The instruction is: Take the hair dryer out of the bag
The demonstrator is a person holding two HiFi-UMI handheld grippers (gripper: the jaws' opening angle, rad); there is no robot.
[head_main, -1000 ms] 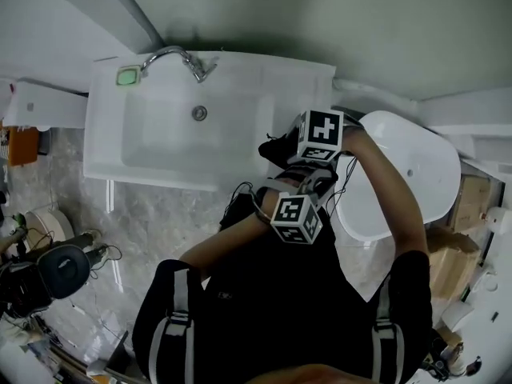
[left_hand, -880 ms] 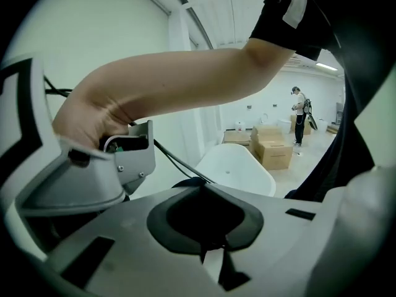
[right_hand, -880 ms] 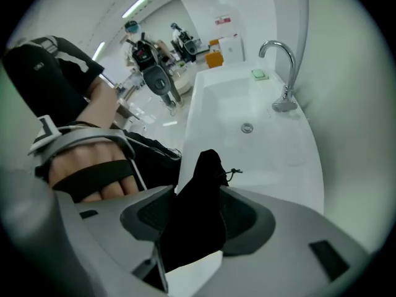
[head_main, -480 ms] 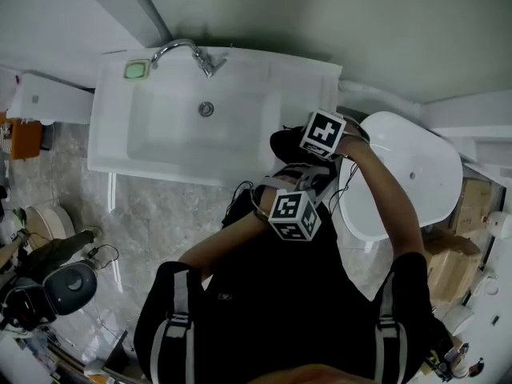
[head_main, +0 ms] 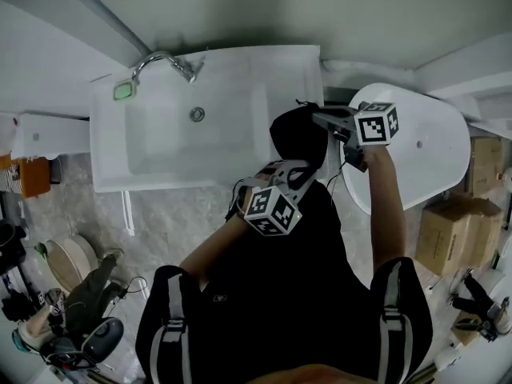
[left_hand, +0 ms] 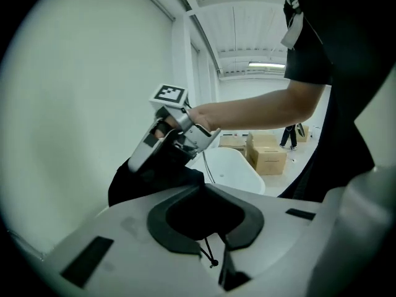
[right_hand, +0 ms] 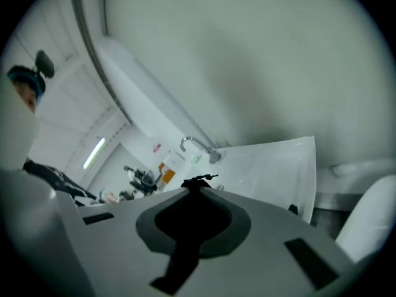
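A black drawstring bag [head_main: 298, 134] hangs between my two grippers, over the right end of the white sink [head_main: 160, 162]. My left gripper [head_main: 297, 168] is shut on the bag's lower edge; in its own view black cloth and a thin cord [left_hand: 207, 252] sit in its shut jaws. My right gripper [head_main: 322, 119] comes in from the right and is shut on the bag's upper edge. A tuft of black cloth [right_hand: 198, 180] pokes out past its jaws. In the left gripper view the right gripper [left_hand: 166, 142] grips the bag [left_hand: 151, 181] from above. No hair dryer shows.
The faucet [head_main: 164, 59] and a green soap dish [head_main: 124, 91] are at the sink's back left. A white bathtub [head_main: 424, 154] lies to the right, with cardboard boxes [head_main: 452, 234] beyond it. Camera gear [head_main: 80, 326] stands on the marble floor at lower left.
My right gripper has swung out to the right and rolled over, away from the left gripper, stretching the bag between them. The left gripper has shifted slightly and keeps its hold.
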